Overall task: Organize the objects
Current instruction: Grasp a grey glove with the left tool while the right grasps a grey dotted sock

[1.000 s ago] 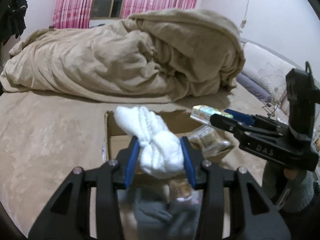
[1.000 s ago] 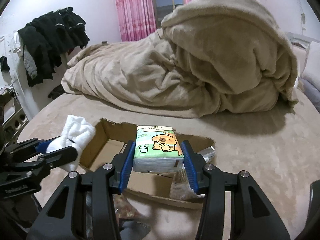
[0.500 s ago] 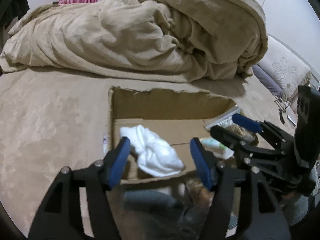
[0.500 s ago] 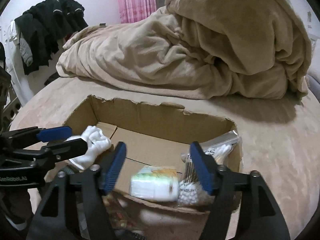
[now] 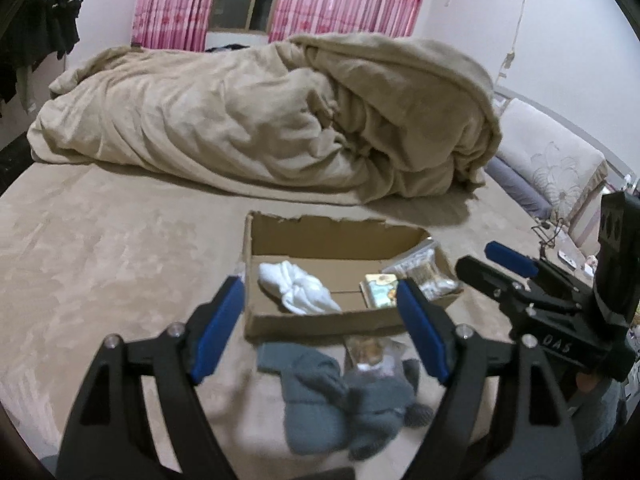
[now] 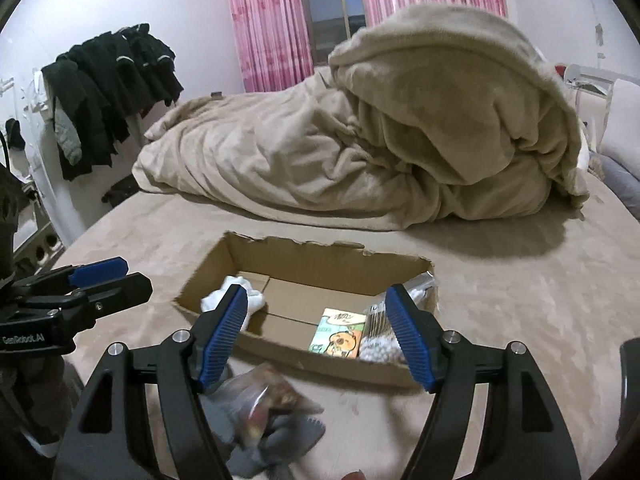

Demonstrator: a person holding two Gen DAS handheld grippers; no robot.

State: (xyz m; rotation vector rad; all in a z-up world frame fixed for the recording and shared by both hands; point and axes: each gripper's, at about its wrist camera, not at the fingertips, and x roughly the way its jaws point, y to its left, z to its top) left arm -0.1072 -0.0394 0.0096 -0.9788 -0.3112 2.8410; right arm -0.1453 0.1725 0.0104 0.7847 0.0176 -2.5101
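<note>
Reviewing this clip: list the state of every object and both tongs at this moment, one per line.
Left tongs: open, empty.
Right tongs: open, empty.
Cardboard box: open-topped, on the bed.
White sock bundle: inside box, left end.
Tissue pack: inside box.
Cotton swab bag: inside box, right end.
Grey socks: outside, before box.
Snack packet: on grey socks.

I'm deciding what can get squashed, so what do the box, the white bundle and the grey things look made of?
Box: matte brown cardboard, torn rim.
White bundle: soft fabric, apparently terry, twisted and fluffy.
Grey things: probably knitted wool or acrylic, though blurred.
</note>
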